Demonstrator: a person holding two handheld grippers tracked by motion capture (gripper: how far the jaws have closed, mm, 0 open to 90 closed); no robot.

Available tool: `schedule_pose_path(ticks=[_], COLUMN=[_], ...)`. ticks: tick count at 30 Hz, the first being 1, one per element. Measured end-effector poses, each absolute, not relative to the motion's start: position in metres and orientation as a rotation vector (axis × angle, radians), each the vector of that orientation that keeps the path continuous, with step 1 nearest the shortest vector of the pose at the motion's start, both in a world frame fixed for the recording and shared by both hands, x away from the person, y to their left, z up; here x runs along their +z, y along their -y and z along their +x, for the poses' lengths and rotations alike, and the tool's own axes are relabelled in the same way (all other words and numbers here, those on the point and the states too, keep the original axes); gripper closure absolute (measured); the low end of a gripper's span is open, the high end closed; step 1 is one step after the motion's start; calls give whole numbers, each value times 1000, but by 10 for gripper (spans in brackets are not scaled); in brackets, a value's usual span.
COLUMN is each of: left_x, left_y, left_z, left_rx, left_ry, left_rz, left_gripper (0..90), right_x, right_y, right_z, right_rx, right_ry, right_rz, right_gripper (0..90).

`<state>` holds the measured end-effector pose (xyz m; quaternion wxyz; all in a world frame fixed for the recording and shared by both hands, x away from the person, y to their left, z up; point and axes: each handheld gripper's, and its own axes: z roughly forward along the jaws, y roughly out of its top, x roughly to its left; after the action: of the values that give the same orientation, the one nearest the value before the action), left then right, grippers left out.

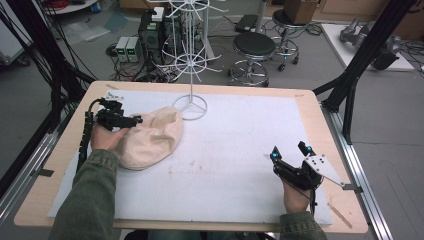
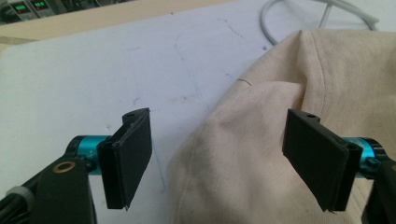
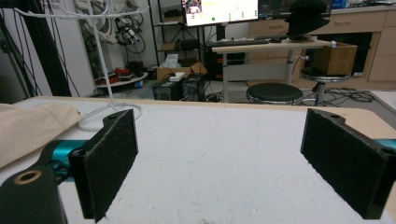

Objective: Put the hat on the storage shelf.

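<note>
- Lying on the white mat (image 1: 225, 150) at the left side of the tabletop (image 1: 65, 165) is a cream cloth hat (image 1: 150, 137), soft and a bit crumpled.
- The left gripper (image 1: 131, 120) sits at the left edge of the hat, held in the person's left hand (image 1: 106, 137).
- In the left gripper view, its two black fingers (image 2: 133, 156) are spread wide apart. One finger is over the bare mat and the other is over the cloth. The hat's edge lies between them.
- I cannot tell if the fingers touch the cloth, but they are not pinching it.
- The right gripper (image 1: 291, 151) is far from the hat, near the right side of the mat, held in the right hand (image 1: 295, 197).
- Its black fingers (image 3: 109, 161) are spread wide too, with nothing between them but the mat.
- It has a grey three-cornered plate (image 1: 324, 170) on top.
- A white wire stand (image 1: 191, 60) with many hooks rises at the back of the mat. Its round wire foot (image 1: 190, 107) is just beside the top of the hat.
- In the right gripper view, the hat (image 3: 32, 128) shows at the far left, next to that round foot.
- Past the tabletop, on the floor, are two round black stools (image 1: 254, 47).
- The person's sleeves (image 1: 90, 200) are dark green.
</note>
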<state>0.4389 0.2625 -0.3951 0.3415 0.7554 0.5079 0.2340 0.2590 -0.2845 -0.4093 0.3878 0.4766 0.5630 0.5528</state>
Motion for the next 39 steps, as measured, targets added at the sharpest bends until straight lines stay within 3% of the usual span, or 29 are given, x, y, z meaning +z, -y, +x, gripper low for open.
schedule_pose_path(ticks=[15, 32, 39], left_x=[-405, -416, -420], left_y=[-270, -263, -259], left_z=[459, 464, 464], left_rx=[468, 471, 458], left_ry=[-1365, -1386, -1352], left_rz=[2001, 2070, 2121], left_gripper=[265, 266, 336], right_x=[-410, -410, -410], right_y=[285, 285, 286], right_z=[259, 260, 259], right_rx=[1405, 1405, 1406], right_ry=[-1449, -1454, -1452], right_rz=[1197, 1199, 1202], right_gripper=[102, 102, 102])
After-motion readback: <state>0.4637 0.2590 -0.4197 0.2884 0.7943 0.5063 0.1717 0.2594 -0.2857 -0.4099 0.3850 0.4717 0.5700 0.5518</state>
